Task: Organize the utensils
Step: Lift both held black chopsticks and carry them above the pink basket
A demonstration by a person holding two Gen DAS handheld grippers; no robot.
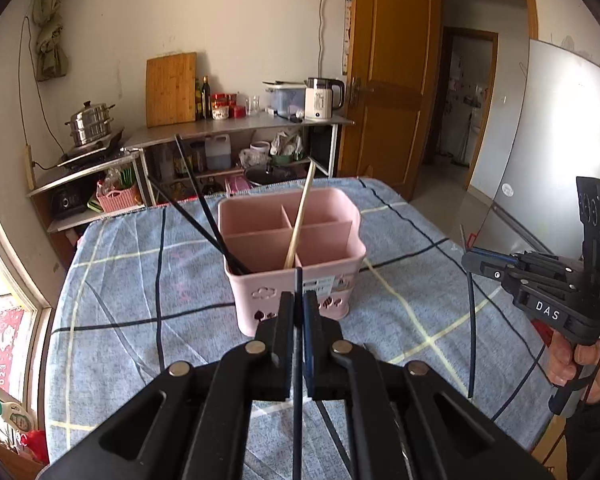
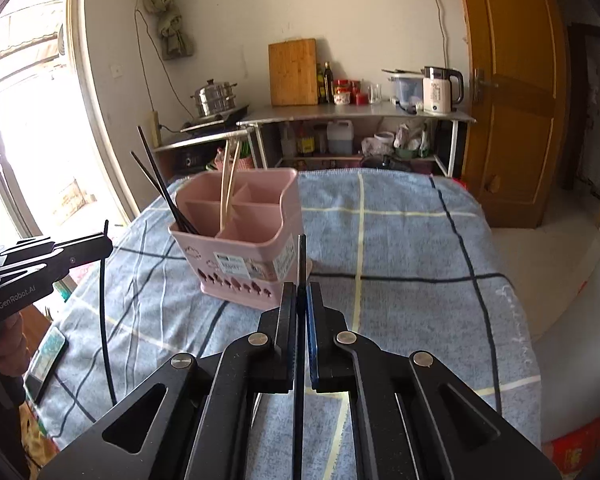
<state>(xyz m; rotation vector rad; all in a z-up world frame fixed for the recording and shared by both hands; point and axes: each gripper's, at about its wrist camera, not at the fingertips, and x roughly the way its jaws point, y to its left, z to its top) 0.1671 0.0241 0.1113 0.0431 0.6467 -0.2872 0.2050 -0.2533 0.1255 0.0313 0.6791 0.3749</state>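
A pink utensil caddy [image 1: 292, 280] [image 2: 240, 264] with several compartments stands on the blue checked tablecloth [image 1: 140, 280]. Two black chopsticks [image 1: 204, 208] lean in its left compartment, and pale wooden chopsticks [image 1: 300, 220] lean in the middle. My left gripper [image 1: 298, 298] is shut on a black chopstick [image 1: 298, 280] that runs upright between its pads, just in front of the caddy. In the right wrist view my right gripper [image 2: 301, 288] is shut on another black chopstick [image 2: 302, 252], near the caddy's right front corner. Each gripper also shows in the other's view, with its chopstick hanging down: right gripper [image 1: 470, 258], left gripper [image 2: 108, 246].
A phone [image 2: 46, 360] lies at the table's left edge. Behind the table is a steel shelf [image 1: 240, 128] with a kettle [image 1: 320, 100], cutting board and bottles. A steamer pot [image 1: 90, 124] sits to its left. A fridge [image 1: 540, 160] and a wooden door [image 1: 384, 80] are on the right.
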